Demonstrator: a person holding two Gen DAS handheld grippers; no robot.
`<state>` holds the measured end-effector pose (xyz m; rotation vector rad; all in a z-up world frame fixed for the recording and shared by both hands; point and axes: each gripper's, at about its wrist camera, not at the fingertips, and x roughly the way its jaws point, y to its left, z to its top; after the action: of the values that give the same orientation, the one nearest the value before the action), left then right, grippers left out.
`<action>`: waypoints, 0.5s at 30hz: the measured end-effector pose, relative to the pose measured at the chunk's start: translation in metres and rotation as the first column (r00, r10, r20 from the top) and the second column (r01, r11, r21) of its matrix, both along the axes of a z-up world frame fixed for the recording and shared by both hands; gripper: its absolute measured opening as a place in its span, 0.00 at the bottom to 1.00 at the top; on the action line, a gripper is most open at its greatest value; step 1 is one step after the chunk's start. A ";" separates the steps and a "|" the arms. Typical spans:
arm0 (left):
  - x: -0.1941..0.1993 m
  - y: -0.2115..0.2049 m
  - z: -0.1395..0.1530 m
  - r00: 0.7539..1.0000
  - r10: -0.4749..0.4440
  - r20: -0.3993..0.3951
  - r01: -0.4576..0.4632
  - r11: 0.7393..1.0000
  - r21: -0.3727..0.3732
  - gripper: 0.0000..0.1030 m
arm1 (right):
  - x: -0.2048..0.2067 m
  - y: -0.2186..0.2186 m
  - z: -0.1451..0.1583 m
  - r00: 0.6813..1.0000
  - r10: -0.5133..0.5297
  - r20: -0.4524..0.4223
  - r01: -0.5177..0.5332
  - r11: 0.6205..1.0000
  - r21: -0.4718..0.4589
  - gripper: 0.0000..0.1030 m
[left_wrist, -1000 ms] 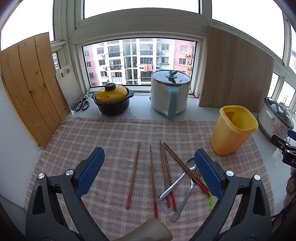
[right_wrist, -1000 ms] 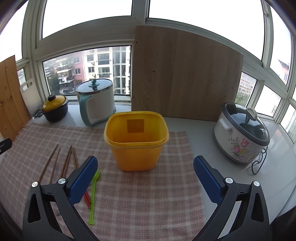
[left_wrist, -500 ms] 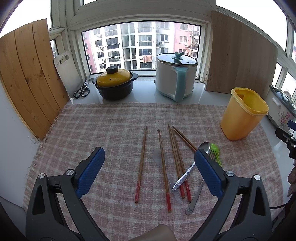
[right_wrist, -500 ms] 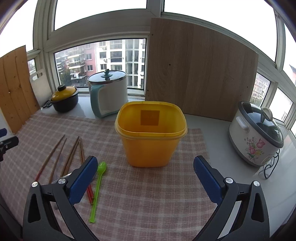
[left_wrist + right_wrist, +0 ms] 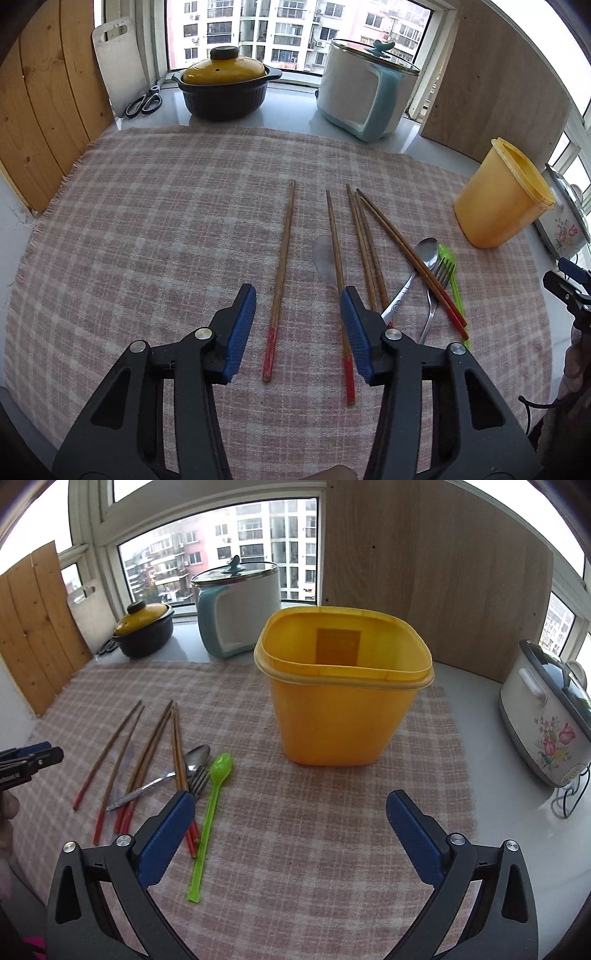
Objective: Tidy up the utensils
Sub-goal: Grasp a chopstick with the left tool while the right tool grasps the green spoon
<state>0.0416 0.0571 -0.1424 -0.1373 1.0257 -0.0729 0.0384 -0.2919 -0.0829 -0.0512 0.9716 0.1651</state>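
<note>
While the left gripper (image 5: 298, 328) hangs low over the checked cloth (image 5: 147, 221), its jaws have just been closing to a middle width, with one chopstick (image 5: 281, 266) lying between them, not pressed. A second chopstick (image 5: 335, 251) passes under its right finger (image 5: 354, 332). The other utensils lie to the right: spoon (image 5: 197, 758), fork (image 5: 437, 288), green spoon (image 5: 214, 805). The right gripper (image 5: 290, 834) stands wide and empty before the yellow bin (image 5: 343, 716), with bare cloth between them.
</note>
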 end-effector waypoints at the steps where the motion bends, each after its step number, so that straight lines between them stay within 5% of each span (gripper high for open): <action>1: 0.002 0.000 -0.005 1.000 -0.001 -0.012 0.001 1.000 -0.001 0.44 | 0.001 0.002 -0.003 1.000 0.005 -0.005 -0.005 1.000 0.001 0.99; 4: 0.009 0.002 -0.015 0.999 -0.009 -0.035 0.009 1.000 -0.006 0.36 | 0.004 0.007 -0.010 0.999 0.020 -0.036 -0.019 1.000 0.017 0.99; 13: 0.028 0.006 -0.034 0.997 -0.021 -0.080 0.018 0.999 -0.030 0.26 | 0.018 0.028 -0.042 0.984 0.068 -0.164 -0.055 0.995 0.084 0.76; 15: 0.030 0.006 -0.037 0.996 -0.025 -0.087 0.022 0.999 -0.034 0.22 | 0.020 0.034 -0.050 0.977 0.078 -0.198 -0.062 0.994 0.088 0.62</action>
<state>0.0720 0.0633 -0.1791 -0.1594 1.1143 -0.1057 0.0583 -0.2575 -0.1326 0.0061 1.1648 0.2784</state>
